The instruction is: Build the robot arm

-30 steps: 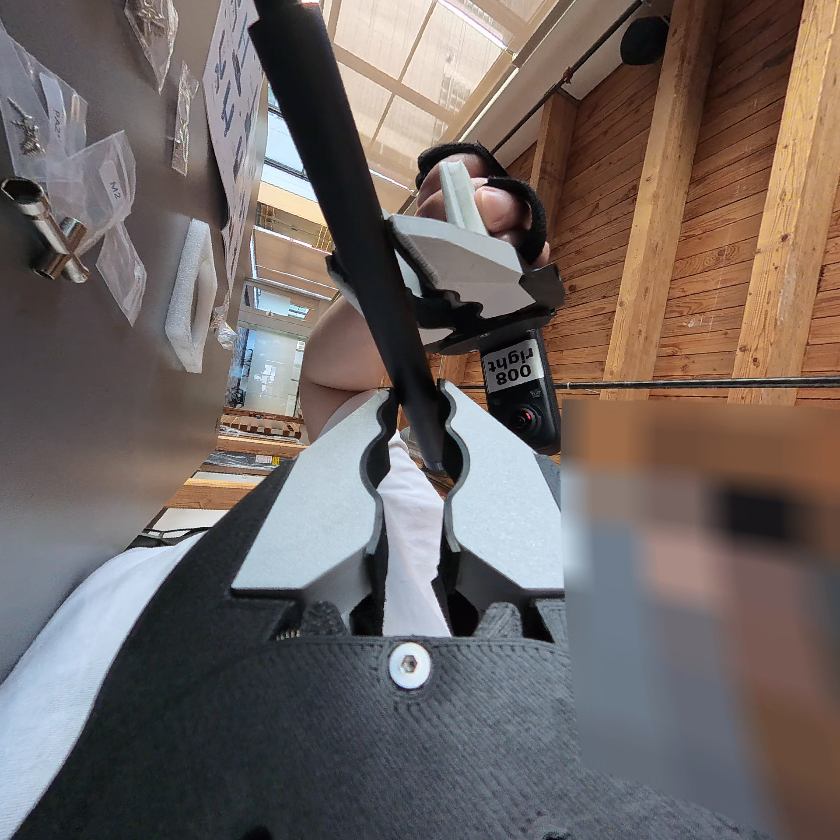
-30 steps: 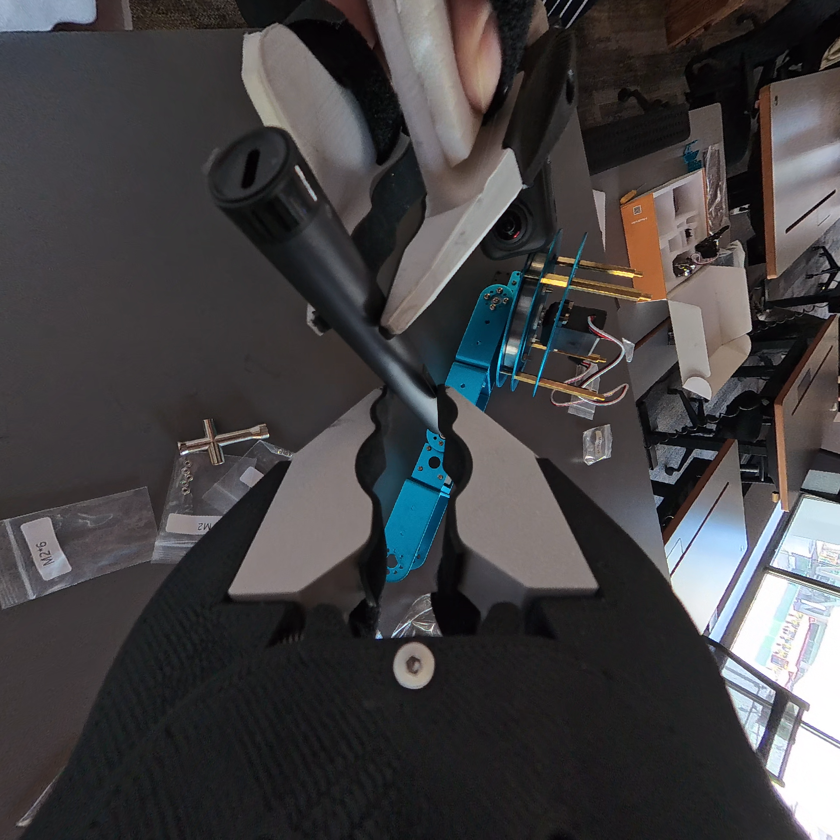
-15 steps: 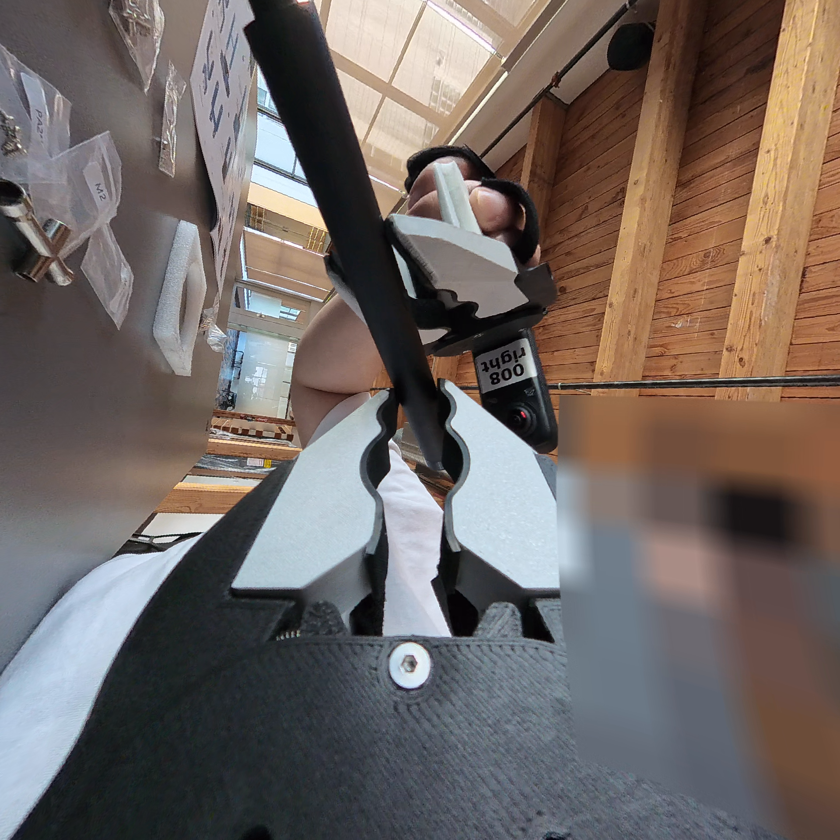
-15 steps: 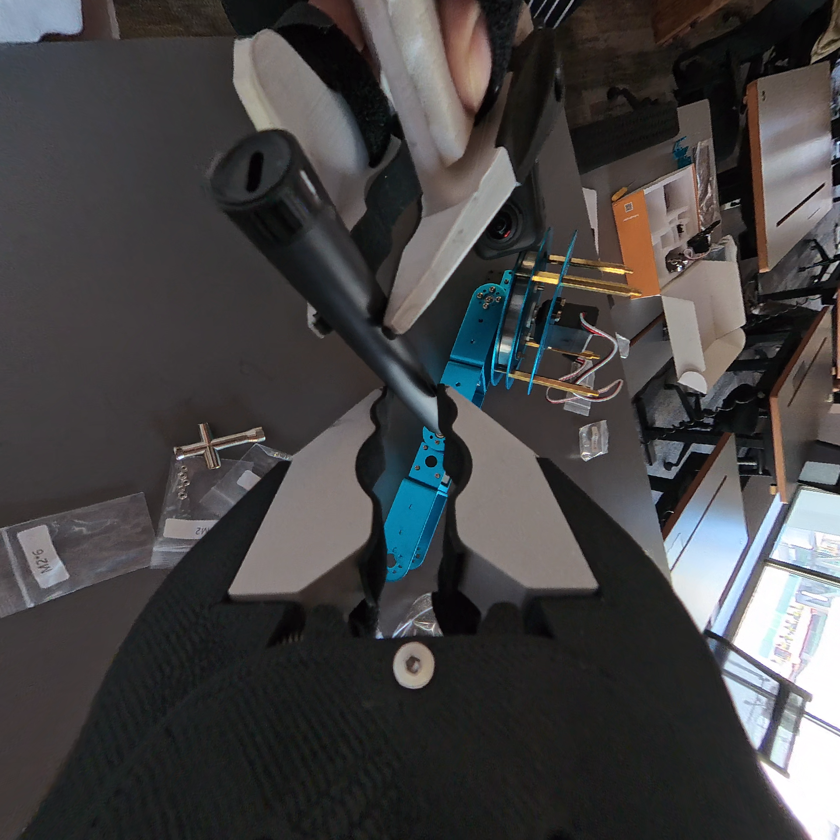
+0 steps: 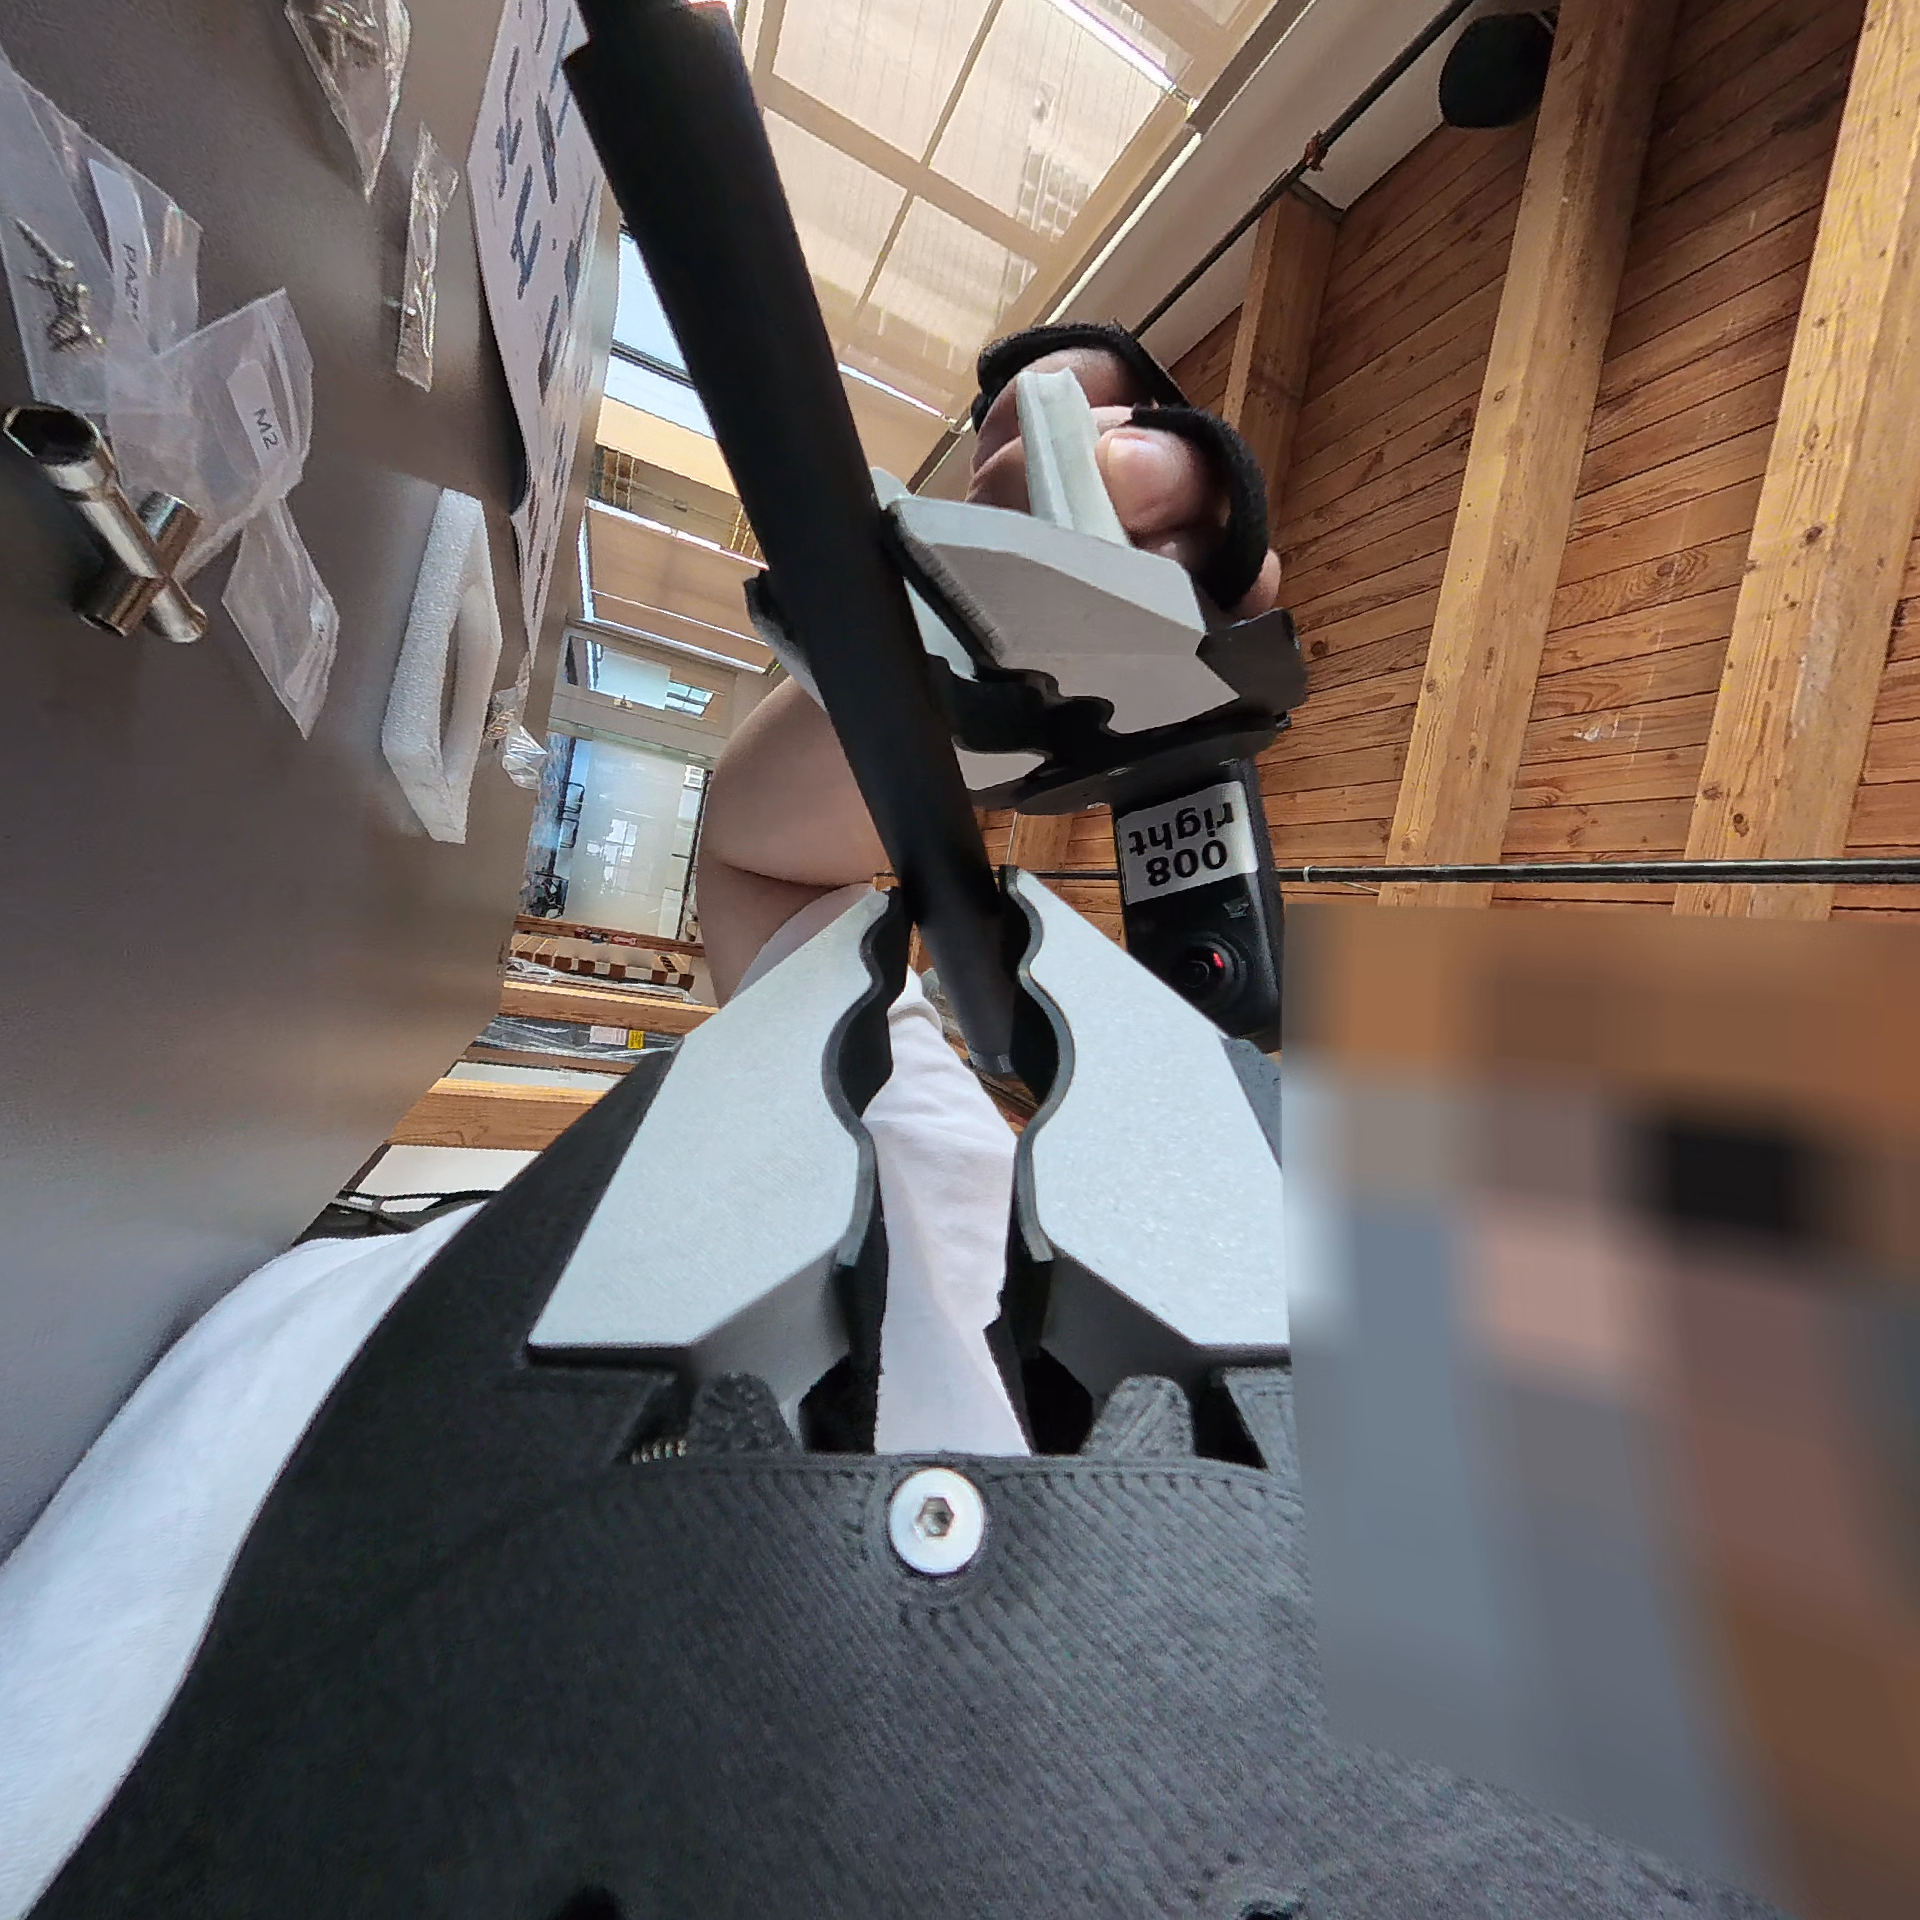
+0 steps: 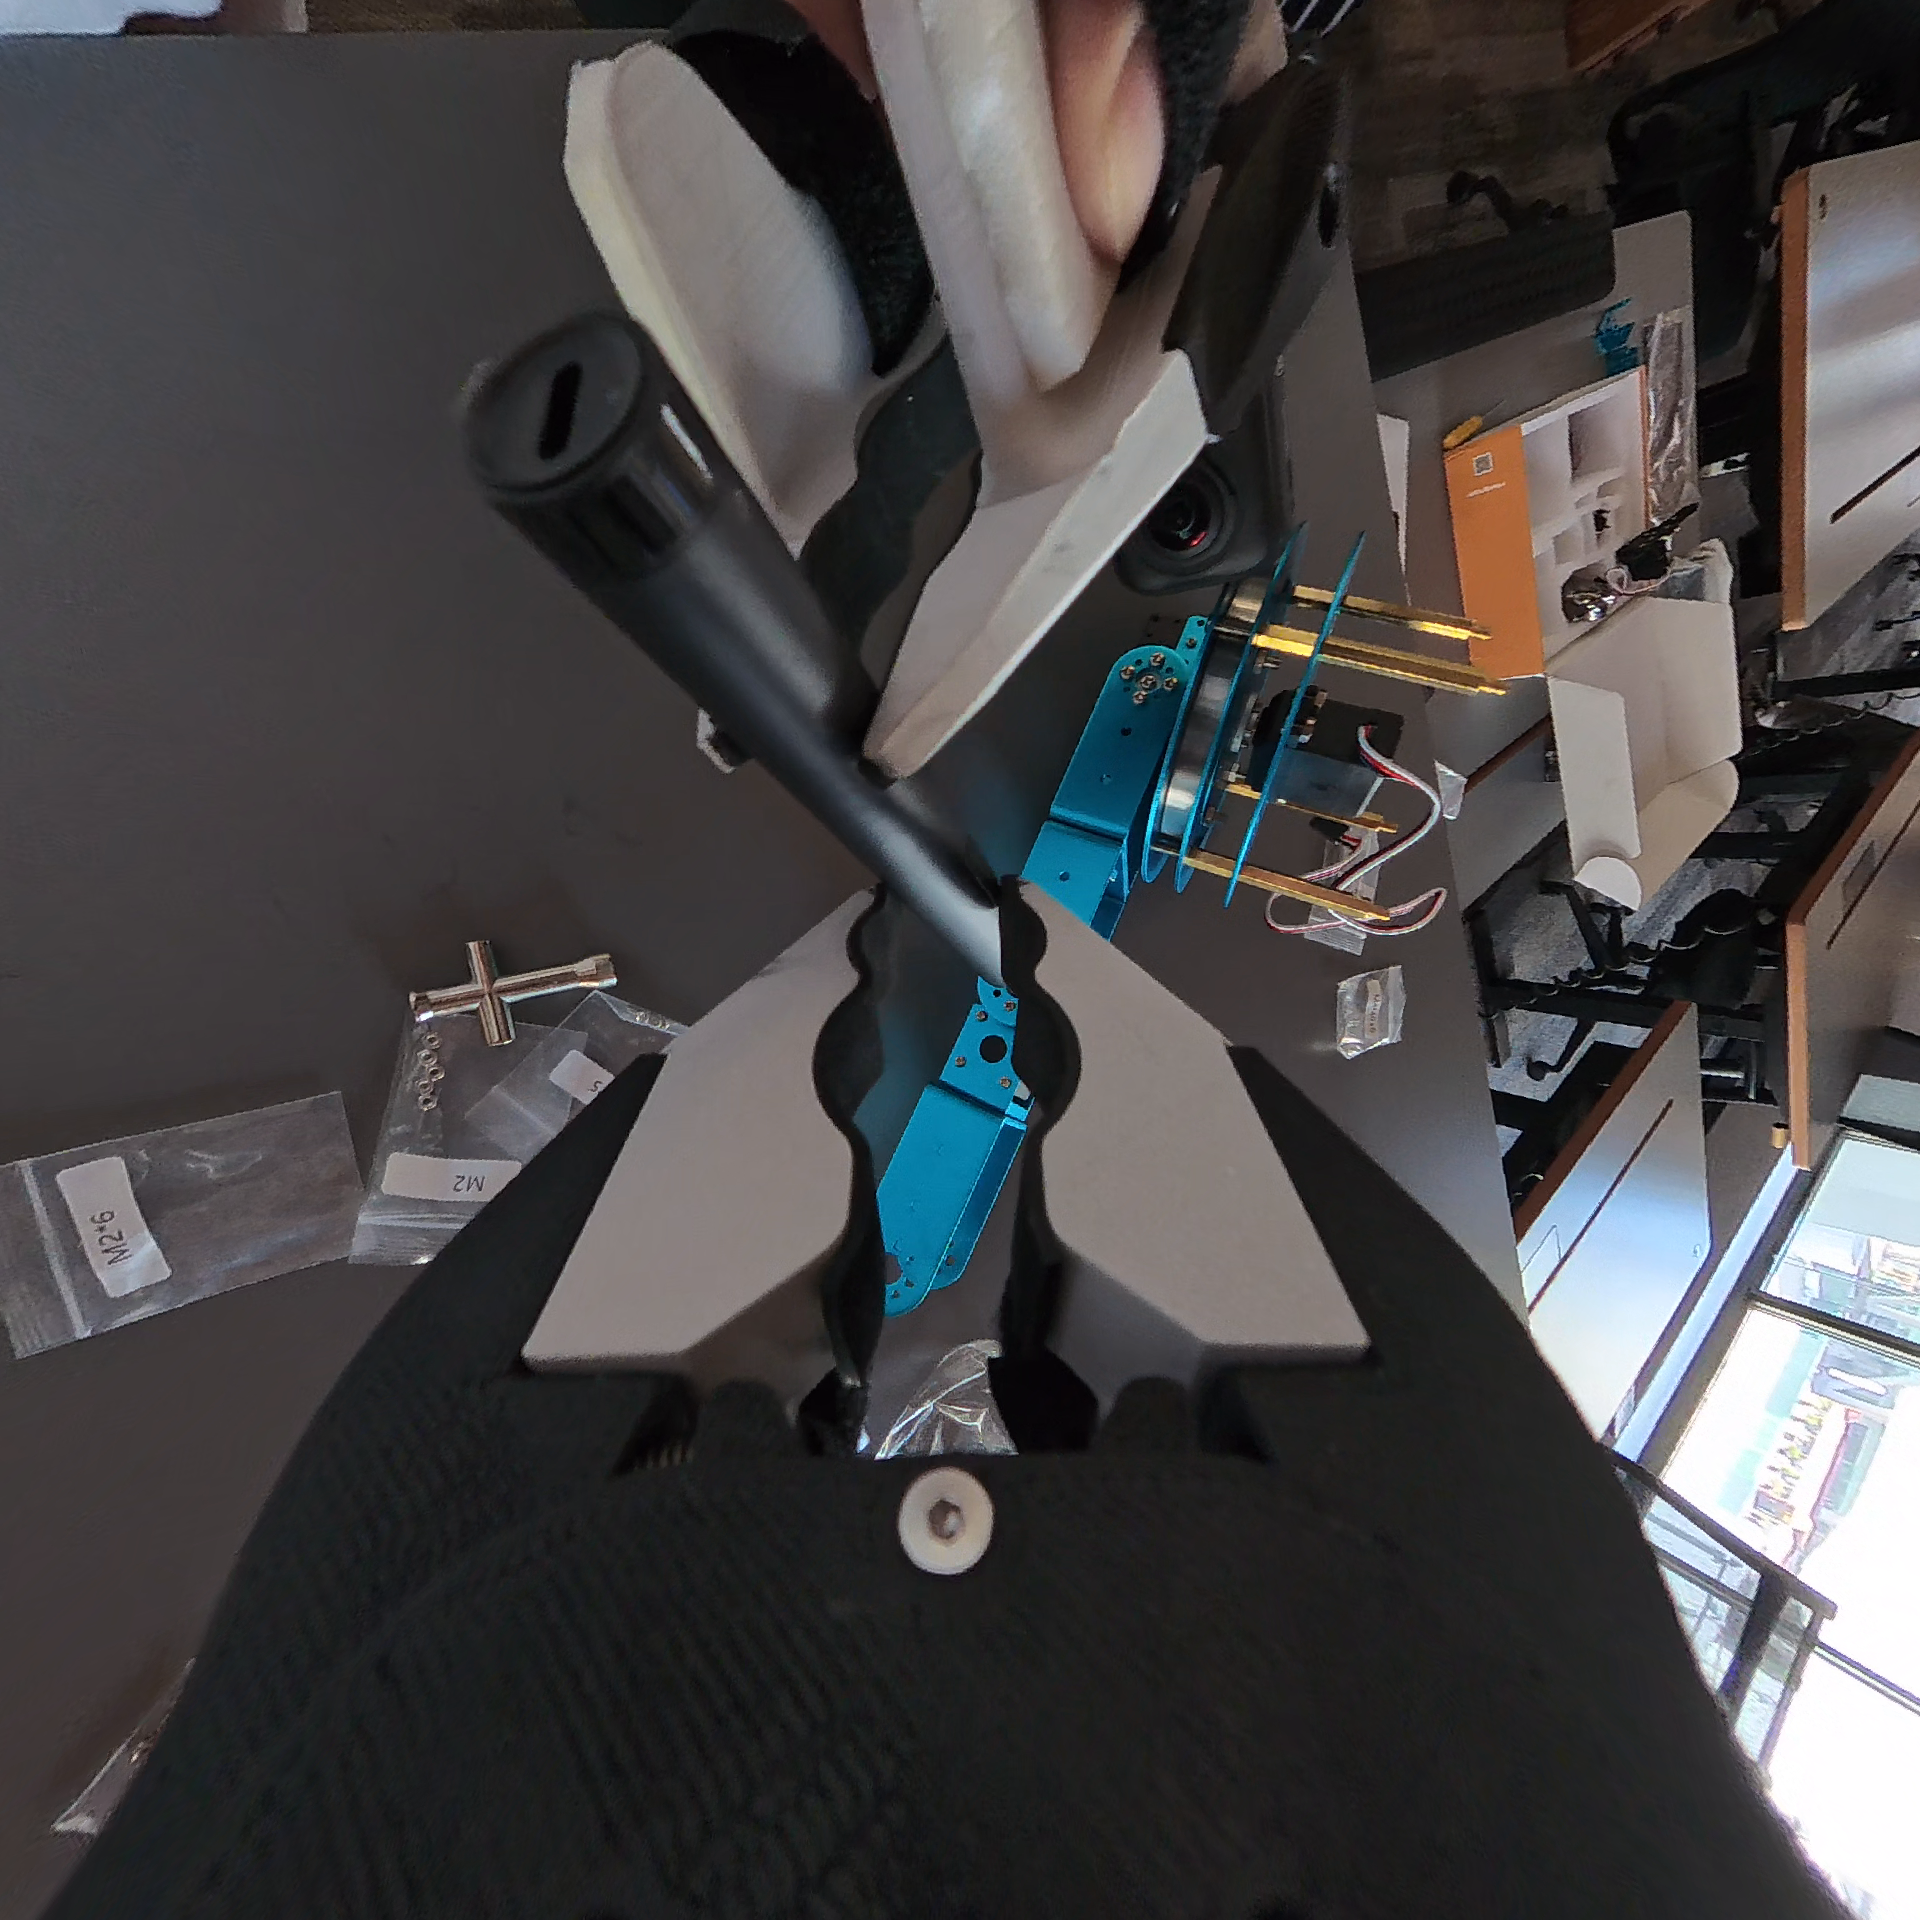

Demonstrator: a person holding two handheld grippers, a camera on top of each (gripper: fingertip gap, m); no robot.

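Note:
A long black rod-shaped tool (image 5: 769, 416) with a ribbed cap end (image 6: 561, 416) is held in the air above the dark table (image 6: 260, 520). My left gripper (image 5: 954, 894) is shut on its thin end, which sits between the fingertips. My right gripper (image 6: 943, 899) is shut on the same tool (image 6: 748, 644). Each view shows the other gripper clamped farther up the shaft: the right one's grey finger (image 5: 1049, 613) and the left one's white finger (image 6: 1039, 540). A hand shows behind each.
On the table lie a chrome cross wrench (image 6: 509, 997), several small clear bags of screws (image 6: 177, 1216), a blue metal assembly with brass standoffs and wires (image 6: 1195, 748), a blue bracket (image 6: 956, 1174), a white foam piece (image 5: 442, 665) and a printed sheet (image 5: 530, 208). An orange box (image 6: 1496, 551) lies beyond.
Almost nothing. Both grippers keep the same grip on the black tool. The left view swayed slightly and came back.

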